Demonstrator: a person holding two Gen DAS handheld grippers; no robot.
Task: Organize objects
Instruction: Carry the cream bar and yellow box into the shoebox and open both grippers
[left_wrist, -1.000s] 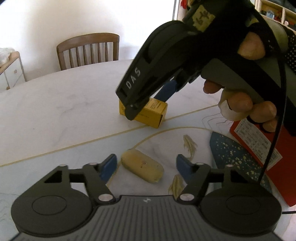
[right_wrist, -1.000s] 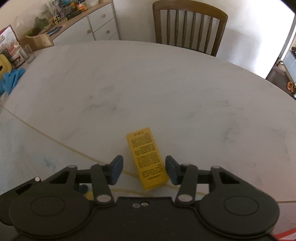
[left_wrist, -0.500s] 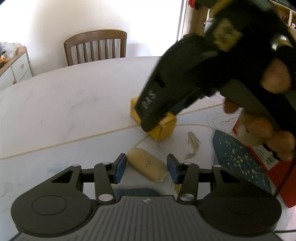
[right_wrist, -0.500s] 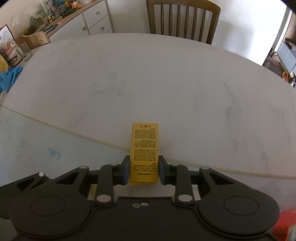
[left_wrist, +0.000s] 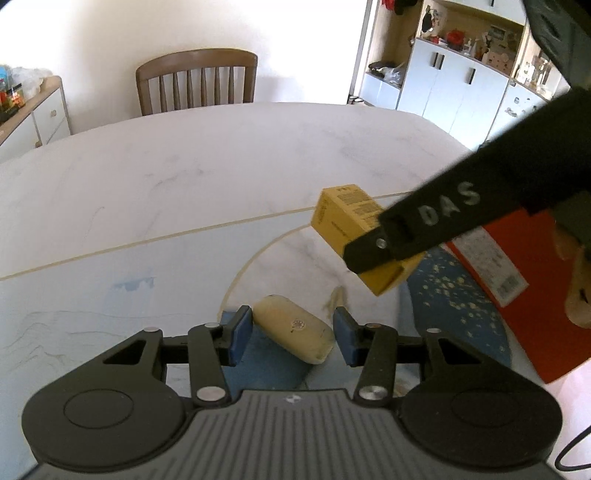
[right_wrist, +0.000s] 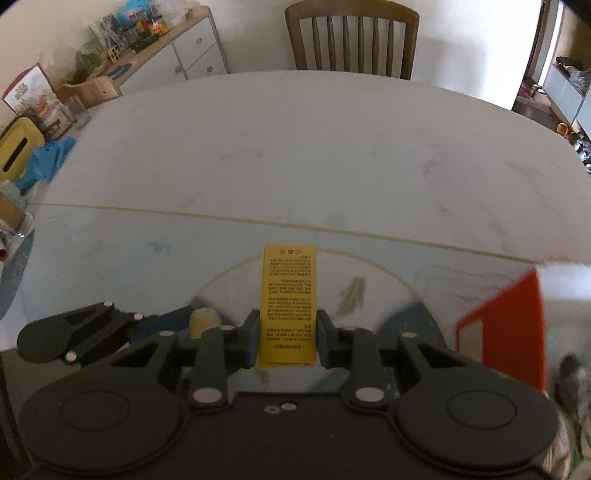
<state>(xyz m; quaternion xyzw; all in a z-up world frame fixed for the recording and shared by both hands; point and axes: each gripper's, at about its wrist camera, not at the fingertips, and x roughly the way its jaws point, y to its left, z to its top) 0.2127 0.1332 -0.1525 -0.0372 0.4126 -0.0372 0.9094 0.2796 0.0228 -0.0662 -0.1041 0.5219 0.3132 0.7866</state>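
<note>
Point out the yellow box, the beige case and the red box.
yellow box (right_wrist: 288, 306): right wrist view, its printed top face.
beige case (left_wrist: 295, 334): left wrist view, its upper surface.
red box (left_wrist: 532, 306): left wrist view, its red top.

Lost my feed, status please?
Right gripper shut on yellow box, lifted. Left gripper shut on beige case. Nothing in the way.

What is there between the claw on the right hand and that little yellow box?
Nothing: the right claw already clamps the yellow box between its pads, lifted above the table.
</note>
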